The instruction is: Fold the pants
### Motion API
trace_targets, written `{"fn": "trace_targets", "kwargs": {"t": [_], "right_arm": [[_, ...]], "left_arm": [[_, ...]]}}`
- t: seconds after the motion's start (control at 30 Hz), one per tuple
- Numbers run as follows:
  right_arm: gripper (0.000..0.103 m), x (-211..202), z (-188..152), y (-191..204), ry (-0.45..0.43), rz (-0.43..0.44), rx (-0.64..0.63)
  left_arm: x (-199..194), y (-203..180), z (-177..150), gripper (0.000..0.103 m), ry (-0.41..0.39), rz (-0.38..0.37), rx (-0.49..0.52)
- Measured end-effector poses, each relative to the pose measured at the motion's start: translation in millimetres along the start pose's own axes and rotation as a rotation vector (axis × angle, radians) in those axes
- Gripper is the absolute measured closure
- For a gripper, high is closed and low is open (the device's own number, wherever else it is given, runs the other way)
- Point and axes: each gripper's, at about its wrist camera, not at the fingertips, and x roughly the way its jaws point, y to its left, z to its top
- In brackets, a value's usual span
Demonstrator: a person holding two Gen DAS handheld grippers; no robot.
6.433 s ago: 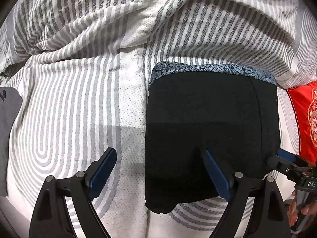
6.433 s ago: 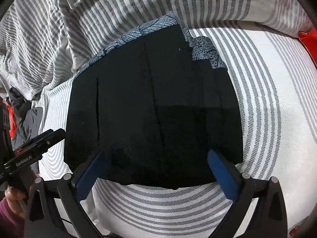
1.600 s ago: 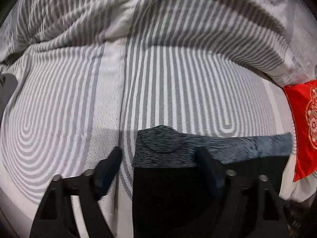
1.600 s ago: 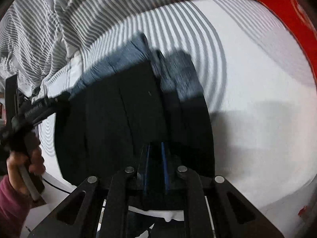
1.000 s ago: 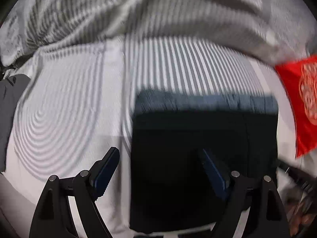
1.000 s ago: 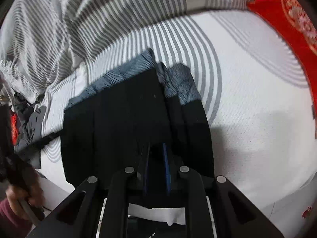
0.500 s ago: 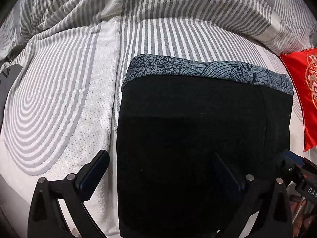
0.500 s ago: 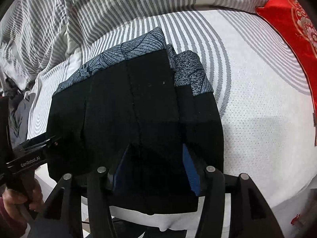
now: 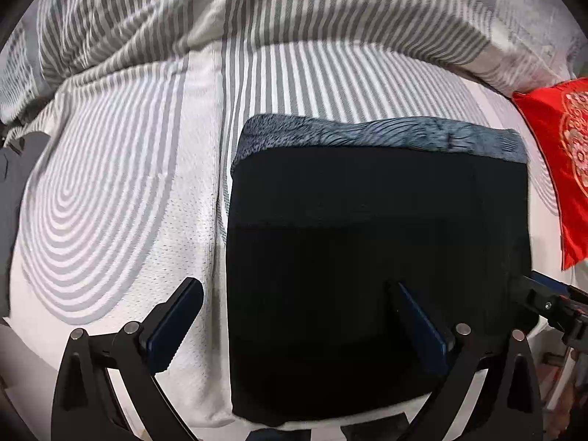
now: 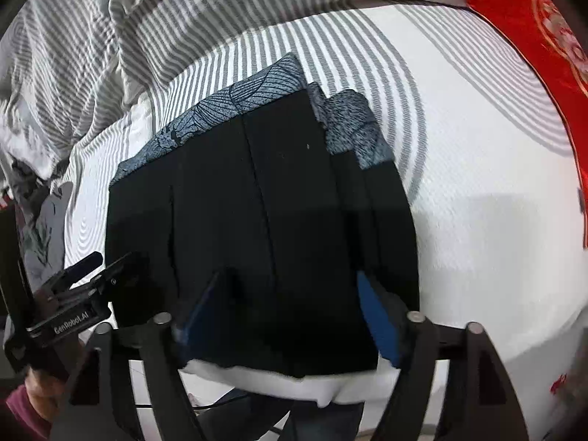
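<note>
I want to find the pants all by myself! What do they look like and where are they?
Look at the bed sheet, white with curvy grey stripes. Near its front edge lies a flat, folded square, the pants, to the left of a red cushion. They are the only black thing there, with a blue-grey patterned band along the far edge.

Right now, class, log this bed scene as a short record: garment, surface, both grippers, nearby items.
garment: black pants folded into a flat rectangle, patterned blue-grey waistband at the far edge
surface: grey-and-white striped bedding
left gripper: open, over the pants' left near edge, holding nothing
right gripper: jaws opening above the pants' near edge, not gripping them
nearby: red cushion to the right; dark grey cloth at the left
</note>
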Motion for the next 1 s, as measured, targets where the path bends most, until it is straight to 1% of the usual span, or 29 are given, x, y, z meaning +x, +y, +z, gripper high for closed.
{"fn": "trace_targets", "kwargs": {"t": [0.13, 0.3, 0.43, 0.53, 0.63, 0.7, 0.83, 1.0], "right_arm": [[0.022, -18.3, -13.4, 0.3, 0.001, -0.006, 0.012], [0.019, -41.7, -31.8, 4.8, -0.005, -0.027, 0.021], [0.014, -63.9, -44.3, 11.1, -0.040, -0.042, 0.034], [0.005, -81.6, -49.1, 18.8, -0.061, -0.059, 0.038], [0.005, -97.7, -50.3, 27.2, -0.079, -0.068, 0.020], [0.005, -106.3, -50.9, 32.7, -0.082, -0.088, -0.005], [0.005, -112.4, -47.1, 39.5, -0.059, -0.109, -0.051], [0.005, -111.7, -48.1, 43.2, -0.019, -0.125, -0.097]], "left_arm": [[-15.2, -5.4, -4.2, 0.000, 0.012, 0.011, 0.017], [-42.5, -10.0, -12.3, 0.000, 0.000, 0.004, 0.049], [-64.3, -13.4, -20.5, 0.000, -0.014, 0.001, 0.086], [-80.3, -15.9, -28.1, 0.000, -0.007, 0.004, 0.111], [-95.0, -17.3, -36.1, 0.000, -0.003, 0.001, 0.129], [-102.8, -19.3, -41.9, 0.000, -0.005, 0.014, 0.138], [-113.3, -21.5, -47.2, 0.000, 0.002, 0.028, 0.129], [-118.2, -29.7, -55.0, 0.000, 0.025, 0.068, 0.105]]}}
